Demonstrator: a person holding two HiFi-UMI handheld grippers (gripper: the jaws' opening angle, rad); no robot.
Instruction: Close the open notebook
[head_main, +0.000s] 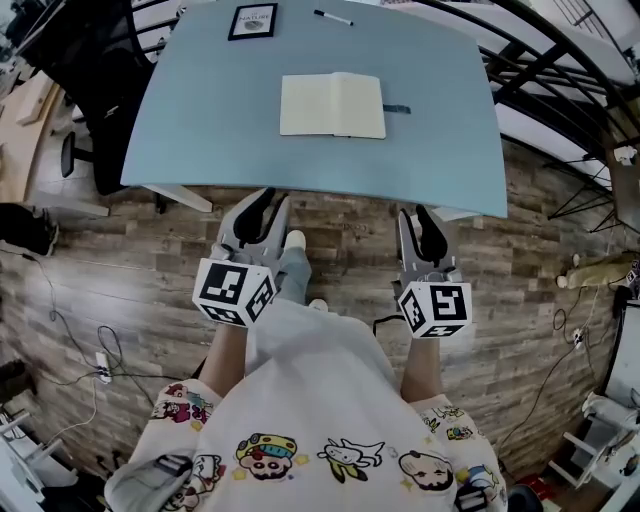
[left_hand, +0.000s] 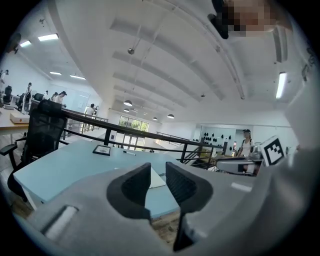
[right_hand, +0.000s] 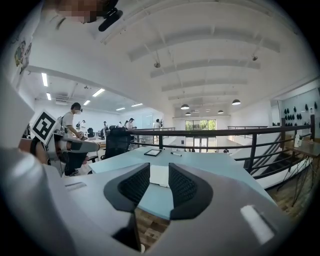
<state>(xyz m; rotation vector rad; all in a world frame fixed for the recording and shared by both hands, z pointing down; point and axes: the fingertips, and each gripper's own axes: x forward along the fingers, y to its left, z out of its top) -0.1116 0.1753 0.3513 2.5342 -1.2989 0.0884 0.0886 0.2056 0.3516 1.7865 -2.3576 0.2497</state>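
Observation:
An open notebook (head_main: 332, 105) with cream pages lies flat in the middle of the light-blue table (head_main: 200, 130); it also shows beyond the jaws as the notebook (left_hand: 156, 179) and the notebook (right_hand: 159, 176). My left gripper (head_main: 268, 203) hangs short of the table's near edge, over the wooden floor, jaws a little apart with nothing between them. My right gripper (head_main: 420, 218) is level with it on the right, also short of the edge, jaws apart and empty. The left gripper (left_hand: 157, 186) and the right gripper (right_hand: 159, 184) both point at the table.
A framed black card (head_main: 252, 21) and a pen (head_main: 332, 17) lie at the table's far edge. A black office chair (head_main: 85, 90) stands left of the table. Black railings (head_main: 560, 70) run at the right. Cables cross the wooden floor (head_main: 120, 290).

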